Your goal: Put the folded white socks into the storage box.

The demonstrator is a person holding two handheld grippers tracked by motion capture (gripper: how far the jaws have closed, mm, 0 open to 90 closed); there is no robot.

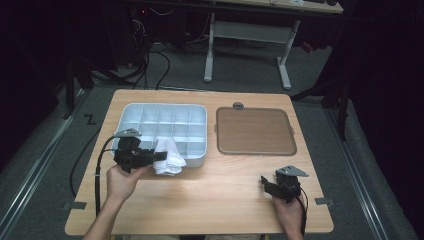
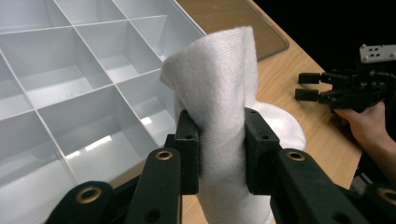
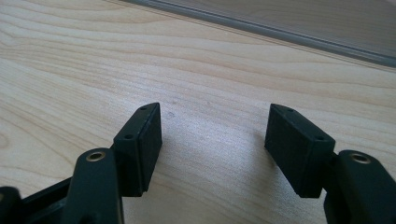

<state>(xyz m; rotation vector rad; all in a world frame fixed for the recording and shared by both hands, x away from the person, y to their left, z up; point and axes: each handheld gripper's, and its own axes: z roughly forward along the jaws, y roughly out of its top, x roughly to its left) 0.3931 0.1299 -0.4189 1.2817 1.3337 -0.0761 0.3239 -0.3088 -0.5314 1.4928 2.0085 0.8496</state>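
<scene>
Nearest the person, the right gripper (image 1: 274, 186) rests low over the pale wooden bench (image 1: 210, 200) at its front right, its fingers (image 3: 140, 140) spread wide with only bare wood between them; it has no part in the work yet. On the front left, the left gripper (image 1: 159, 156) has its fingers (image 2: 189, 149) pinched on a soft white folded cloth, seemingly a sock (image 2: 224, 116), which stands bunched between the pads. The cloth hangs at the near right corner of the white plastic divided organiser tray (image 1: 131, 111), partly over its rim and partly over the bench.

So the pick-up looks done and the placing is not: every compartment that shows in the tray is bare, and the cloth has not been lowered into one. Beyond, to the right of the tray, a flat brown rounded-square lid (image 1: 255, 131) lies apart from it, so closing the tray, if that is wanted, also remains.
</scene>
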